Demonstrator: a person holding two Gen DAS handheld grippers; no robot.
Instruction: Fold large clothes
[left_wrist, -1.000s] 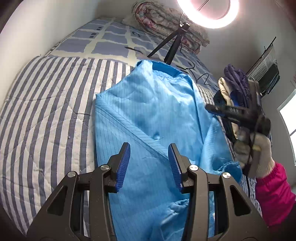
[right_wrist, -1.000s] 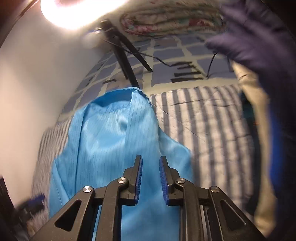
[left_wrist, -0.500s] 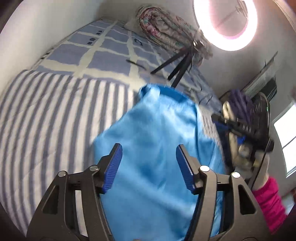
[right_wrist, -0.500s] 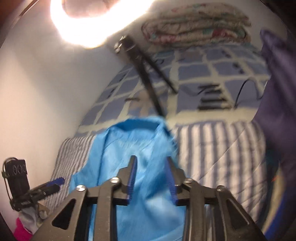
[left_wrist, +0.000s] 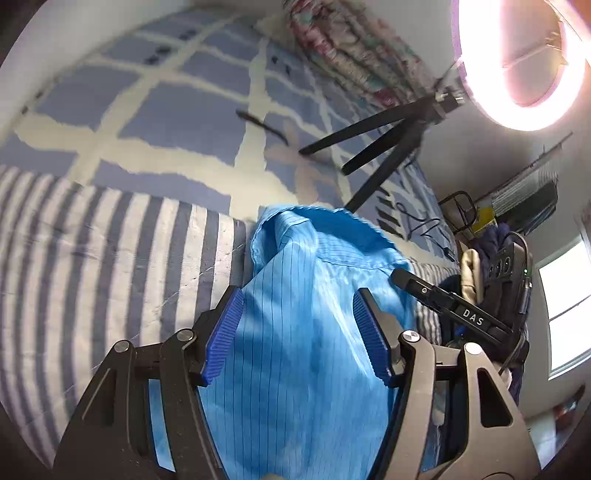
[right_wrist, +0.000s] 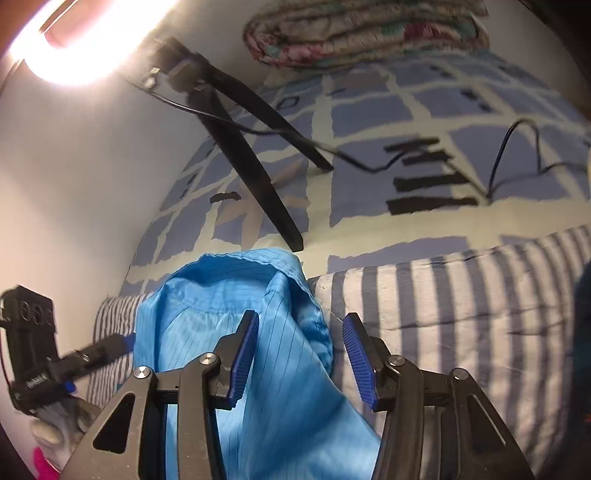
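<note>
Blue pinstriped garment (left_wrist: 295, 350) lies on the striped quilt (left_wrist: 110, 266) of the bed, collar end toward 12 o'clock, where the quilt meets a checked blue-and-cream sheet (left_wrist: 177, 122). We see the left claw (left_wrist: 297, 334) spread wide above the cloth, blue pads (left_wrist: 221, 336) clear on both sides, holding nothing. In the right wrist view the right claw (right_wrist: 299, 360) is likewise spread wide and holds nothing; its left pad sits over the garment (right_wrist: 229, 325), its right pad over bare quilt (right_wrist: 461, 314). A ring light (left_wrist: 524, 66) on a black tripod (left_wrist: 388, 147) stands at 1 o'clock beyond the collar. A folded floral blanket (right_wrist: 365, 29) sits at 12 o'clock by the wall.
</note>
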